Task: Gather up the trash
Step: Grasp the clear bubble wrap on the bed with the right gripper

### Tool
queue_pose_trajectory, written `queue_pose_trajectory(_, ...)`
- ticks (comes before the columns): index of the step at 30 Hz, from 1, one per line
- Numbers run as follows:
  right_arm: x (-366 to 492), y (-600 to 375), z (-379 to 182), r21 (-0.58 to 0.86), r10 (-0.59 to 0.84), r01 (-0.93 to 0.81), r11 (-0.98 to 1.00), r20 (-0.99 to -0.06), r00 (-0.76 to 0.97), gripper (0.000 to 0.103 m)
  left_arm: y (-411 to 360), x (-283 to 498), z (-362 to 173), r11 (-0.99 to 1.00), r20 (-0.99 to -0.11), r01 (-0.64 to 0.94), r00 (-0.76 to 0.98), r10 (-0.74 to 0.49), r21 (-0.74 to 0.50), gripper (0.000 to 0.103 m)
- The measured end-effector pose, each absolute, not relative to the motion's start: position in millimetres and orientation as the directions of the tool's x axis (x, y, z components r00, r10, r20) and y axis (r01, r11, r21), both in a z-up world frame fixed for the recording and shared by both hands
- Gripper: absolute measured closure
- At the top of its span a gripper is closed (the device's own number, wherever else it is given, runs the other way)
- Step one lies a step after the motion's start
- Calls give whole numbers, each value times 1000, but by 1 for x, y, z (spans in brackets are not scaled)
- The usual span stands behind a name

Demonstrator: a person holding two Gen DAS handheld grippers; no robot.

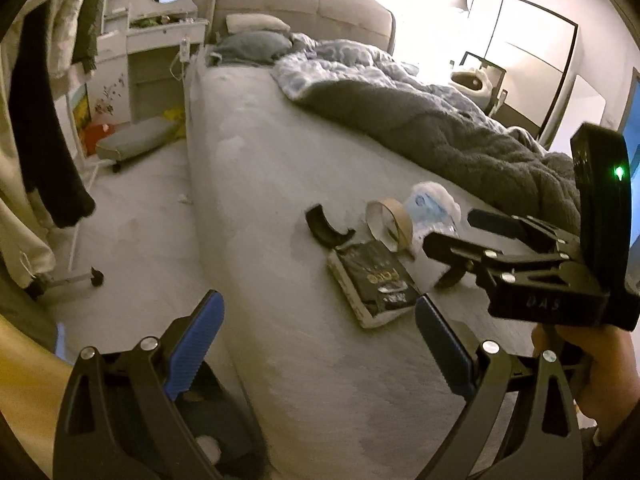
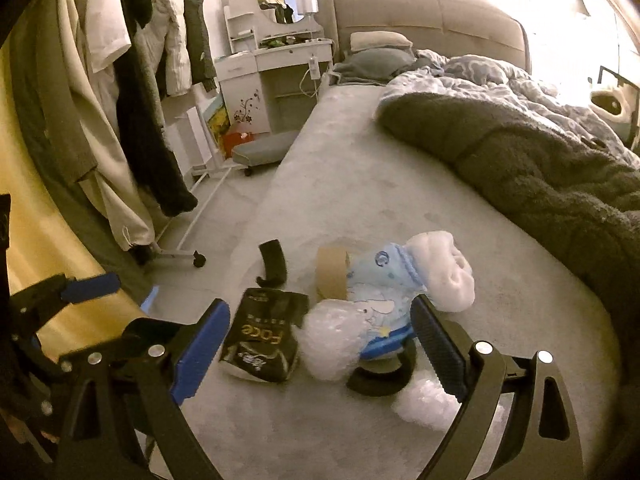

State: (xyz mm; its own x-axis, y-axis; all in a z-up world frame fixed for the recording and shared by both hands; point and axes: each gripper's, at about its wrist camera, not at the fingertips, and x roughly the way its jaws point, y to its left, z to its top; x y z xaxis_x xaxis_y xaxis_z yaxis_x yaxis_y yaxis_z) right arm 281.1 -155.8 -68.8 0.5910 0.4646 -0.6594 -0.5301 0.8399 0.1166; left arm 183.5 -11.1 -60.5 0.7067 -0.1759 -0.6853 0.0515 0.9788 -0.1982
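Observation:
A heap of trash lies on the grey bed [image 1: 260,200] near its foot. It holds a black packet [image 2: 262,340] marked "Face", a cardboard tape roll [image 2: 331,276], a curved black plastic piece [image 2: 273,266], a blue-and-white rolled diaper [image 2: 404,288], bubble wrap [image 2: 334,340] and a black ring [image 2: 380,376]. The same packet [image 1: 376,280], roll [image 1: 390,220] and curved piece [image 1: 326,228] show in the left wrist view. My left gripper [image 1: 320,344] is open, just short of the packet. My right gripper [image 2: 320,344] is open, low over the heap; it also shows in the left wrist view [image 1: 448,232].
A rumpled grey and blue duvet [image 2: 540,152] covers the bed's right side. Clothes hang on a wheeled rack [image 2: 140,100] at the left. A white dressing table [image 2: 276,64] with a mirror stands by the headboard, a low grey stool [image 2: 264,150] in front.

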Motion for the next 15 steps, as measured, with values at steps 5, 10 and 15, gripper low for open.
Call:
queue_pose_trajectory(5, 289, -159, -75, 145, 484, -542, 828, -674, 558, 28, -23, 188, -70, 978, -704, 67, 685, -189, -197, 5)
queue_pose_trajectory(10, 290, -156, -81, 152, 491, -556, 817, -689, 533, 41, -31, 192, -74, 977, -713, 77, 673, -196, -197, 5)
queue_pose_trajectory(15, 290, -152, -83, 145, 488, -572, 808, -709, 510, 63, -40, 197, -79, 980, -719, 76, 669, -189, -186, 5)
